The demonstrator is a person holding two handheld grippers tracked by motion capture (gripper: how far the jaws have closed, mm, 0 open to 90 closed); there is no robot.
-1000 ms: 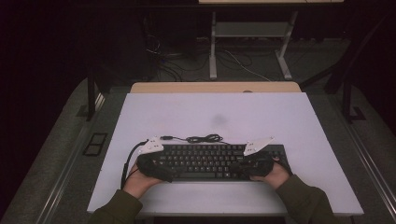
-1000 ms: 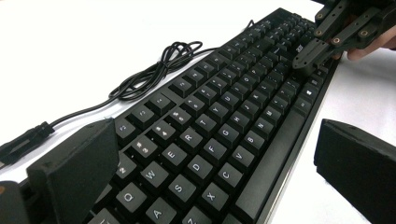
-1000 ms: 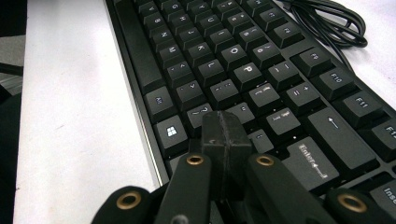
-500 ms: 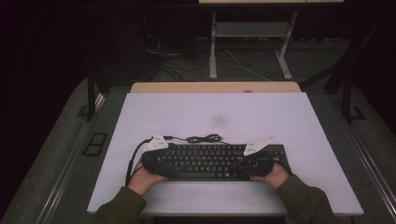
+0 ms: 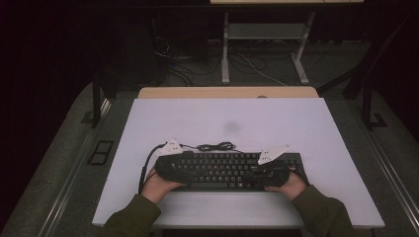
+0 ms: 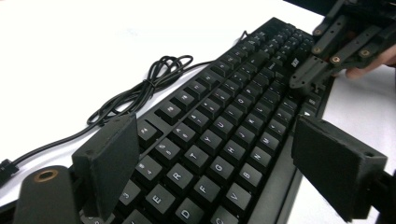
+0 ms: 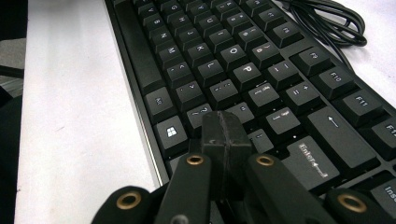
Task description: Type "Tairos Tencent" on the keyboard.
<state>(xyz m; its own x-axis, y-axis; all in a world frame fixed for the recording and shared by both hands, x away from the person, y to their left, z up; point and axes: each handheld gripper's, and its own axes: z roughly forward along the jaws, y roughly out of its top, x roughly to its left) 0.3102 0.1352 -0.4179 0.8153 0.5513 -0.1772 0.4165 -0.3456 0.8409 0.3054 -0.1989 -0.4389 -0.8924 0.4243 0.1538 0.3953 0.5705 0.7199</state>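
1. A black keyboard (image 5: 228, 170) is lying on the white worktop (image 5: 227, 123) near the person's edge, its long axis running left to right across the high view, with its coiled cable (image 5: 216, 146) just behind it.
2. The left gripper (image 6: 224, 158) is hovering over the keyboard's left end, its fingers (image 6: 109, 158) spread wide and pointing along the rows of keys — they have just been closing a little, yet nothing is between them but air above the letter keys.
3. The right gripper (image 7: 224, 135) is sitting at the keyboard's right end, its fingers pressed together into one narrow tip, holding nothing, angled down at the keys near the bottom row beside the Windows key.
4. The relation that matters: the keys lie directly under and ahead of that closed tip, so the right hand (image 5: 291, 183) looks nearer to a key press than the left hand (image 5: 157, 183).
5. Both hands are resting low at the keyboard's front corners, forearms coming in from the near edge — a braced, level pose, judged ready for pressing keys.
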